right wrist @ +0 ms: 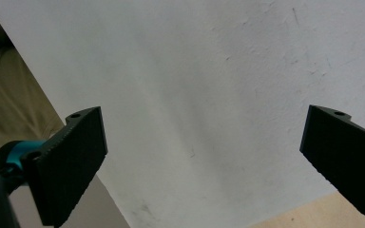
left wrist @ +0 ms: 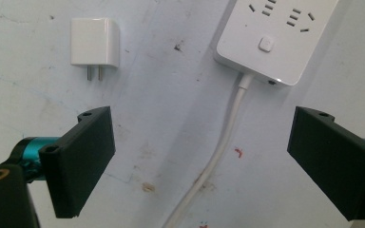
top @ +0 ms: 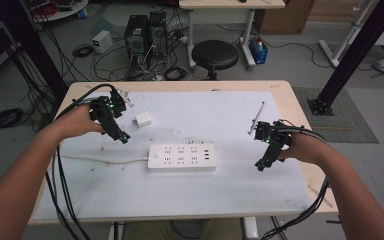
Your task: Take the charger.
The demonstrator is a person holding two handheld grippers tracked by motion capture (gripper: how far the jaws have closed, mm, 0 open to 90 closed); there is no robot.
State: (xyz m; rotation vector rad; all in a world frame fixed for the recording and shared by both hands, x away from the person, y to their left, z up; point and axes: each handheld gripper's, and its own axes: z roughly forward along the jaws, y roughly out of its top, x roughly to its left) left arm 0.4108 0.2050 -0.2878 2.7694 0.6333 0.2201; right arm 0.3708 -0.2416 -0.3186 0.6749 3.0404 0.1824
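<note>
On the white sheet (top: 230,185) covering the surface (top: 300,107), a white power strip (top: 182,157) is lying flat near the middle, its sockets facing up and its white cord (top: 102,159) running off toward the person's left. Just beyond the strip's left end, a small white plug adapter (top: 143,119) is resting on the sheet, apart from the strip.

The left claw (top: 124,138) is hovering over the sheet between the adapter and the strip's left end, touching neither, with the person's left hand (top: 77,122) gripping its body and black cables trailing down off the near edge. In the left gripper view, its two black jaws are standing wide apart with nothing between them; the adapter (left wrist: 95,42) is lying ahead with its two metal prongs pointing back toward the camera, and the strip's switch end (left wrist: 272,38) and cord (left wrist: 221,147) are showing ahead and to the right.

The right claw (top: 260,165) is hanging near the strip's right end, well clear of it, held by the right hand (top: 305,147). In the right gripper view, its jaws are likewise spread wide and gripping nothing, with bare white sheet (right wrist: 209,95) beneath them and a strip of the wooden surface (right wrist: 309,216) showing at the bottom corner.
</note>
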